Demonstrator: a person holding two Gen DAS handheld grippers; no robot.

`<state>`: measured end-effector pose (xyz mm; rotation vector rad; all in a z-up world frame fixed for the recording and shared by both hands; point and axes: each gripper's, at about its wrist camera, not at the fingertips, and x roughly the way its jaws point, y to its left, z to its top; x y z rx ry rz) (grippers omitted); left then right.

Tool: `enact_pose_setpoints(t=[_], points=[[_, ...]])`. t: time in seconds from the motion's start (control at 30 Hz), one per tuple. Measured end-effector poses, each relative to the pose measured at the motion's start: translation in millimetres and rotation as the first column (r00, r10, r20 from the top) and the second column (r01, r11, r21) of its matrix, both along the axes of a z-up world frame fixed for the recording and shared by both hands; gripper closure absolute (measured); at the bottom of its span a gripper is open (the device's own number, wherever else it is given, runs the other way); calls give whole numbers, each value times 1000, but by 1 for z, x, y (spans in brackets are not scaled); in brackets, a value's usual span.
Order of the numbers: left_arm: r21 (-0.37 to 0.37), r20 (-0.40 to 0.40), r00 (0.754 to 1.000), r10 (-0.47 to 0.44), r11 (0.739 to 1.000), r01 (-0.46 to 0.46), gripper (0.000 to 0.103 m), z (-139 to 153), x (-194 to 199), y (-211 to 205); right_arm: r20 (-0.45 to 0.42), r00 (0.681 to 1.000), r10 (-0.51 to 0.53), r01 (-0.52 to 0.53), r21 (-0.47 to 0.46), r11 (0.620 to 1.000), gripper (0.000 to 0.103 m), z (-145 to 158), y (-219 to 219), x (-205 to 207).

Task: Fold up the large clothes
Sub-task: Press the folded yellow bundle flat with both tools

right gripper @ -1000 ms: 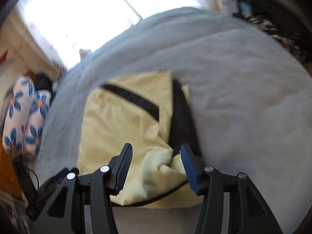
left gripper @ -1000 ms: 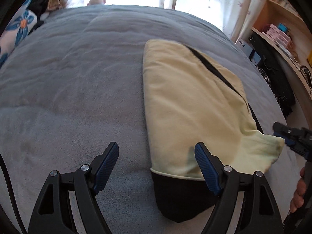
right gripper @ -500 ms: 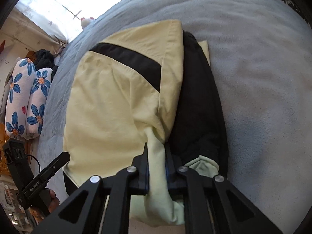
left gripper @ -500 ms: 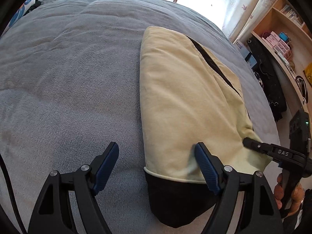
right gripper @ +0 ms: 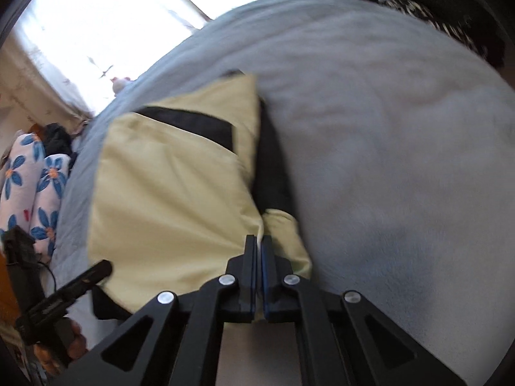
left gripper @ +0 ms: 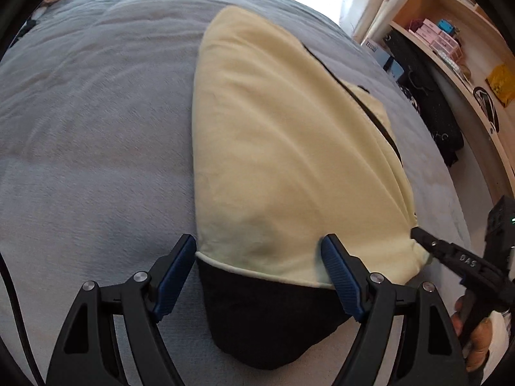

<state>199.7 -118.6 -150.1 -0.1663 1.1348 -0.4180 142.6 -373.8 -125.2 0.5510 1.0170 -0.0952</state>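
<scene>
In the left wrist view, the left gripper [left gripper: 259, 276] hovers with jaws wide apart astride the near hem of the yellow-and-black garment [left gripper: 283, 148], which lies folded on the grey blanket [left gripper: 96, 135]; its pads touch no cloth. At the lower right edge, the right gripper [left gripper: 418, 236], partly cut off, is clamped tight on the garment's pale corner. The shelves [left gripper: 450, 38] at upper right are blurred.

Garment [left gripper: 283, 148] flat on bed [left gripper: 96, 128]; pillows [right gripper: 29, 186] left, shelves [left gripper: 450, 51] right.
</scene>
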Motion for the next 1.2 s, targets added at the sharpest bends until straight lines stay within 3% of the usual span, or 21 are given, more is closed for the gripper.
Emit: enact_pose_setpoints(t=[0.1, 0.27, 0.33, 0.4, 0.43, 0.63, 0.77, 0.87, 0.9, 0.93, 1.03, 1.13, 1.2], points=[[-3, -5, 1000, -7, 1000, 7, 22, -5, 2, -5, 3, 1000, -2, 2, 6, 1000, 102, -1, 2, 2], [1, -3, 1000, -4, 1000, 4, 22, 2, 5, -7, 5, 998, 56, -56, -21, 998, 96, 28, 10, 25], [-4, -18, 1000, -7, 1000, 7, 22, 6, 7, -6, 27, 998, 56, -56, 6, 998, 73, 34, 4, 35], [-15, -33, 999, -7, 1000, 7, 22, 11, 12, -3, 55, 997, 51, -53, 32, 998, 56, 40, -8, 49], [-20, -31, 999, -6, 1000, 6, 22, 12, 15, -2, 63, 997, 49, -51, 37, 998, 53, 42, -10, 57], [-84, 50, 999, 16, 996, -12, 22, 44, 37, 10, 6, 999, 47, -47, 119, 992, 53, 23, -29, 118], [-70, 71, 996, 50, 996, -45, 22, 53, 63, 15, -13, 999, 52, -49, 167, 985, 53, 10, -33, 142], [-45, 55, 996, 72, 997, -70, 22, 45, 79, 20, -18, 997, 72, -69, 143, 987, 53, 7, -27, 156], [-37, 42, 996, 79, 996, -77, 22, 41, 84, 20, -16, 995, 101, -98, 125, 987, 69, 6, -22, 162], [-32, 35, 996, 81, 996, -80, 22, 38, 85, 23, -21, 993, 118, -115, 96, 989, 90, 6, -20, 163], [-18, 17, 997, 81, 997, -80, 22, 29, 93, 23, -5, 994, 110, -110, -127, 986, 92, 25, -7, 156], [-13, 42, 998, 56, 998, -55, 22, 30, 95, 15, 61, 996, 72, -55, -236, 970, 92, 50, -10, 137], [-8, 57, 998, 36, 999, -36, 22, 27, 96, 7, 33, 997, 68, -56, -277, 959, 92, 45, -14, 135]])
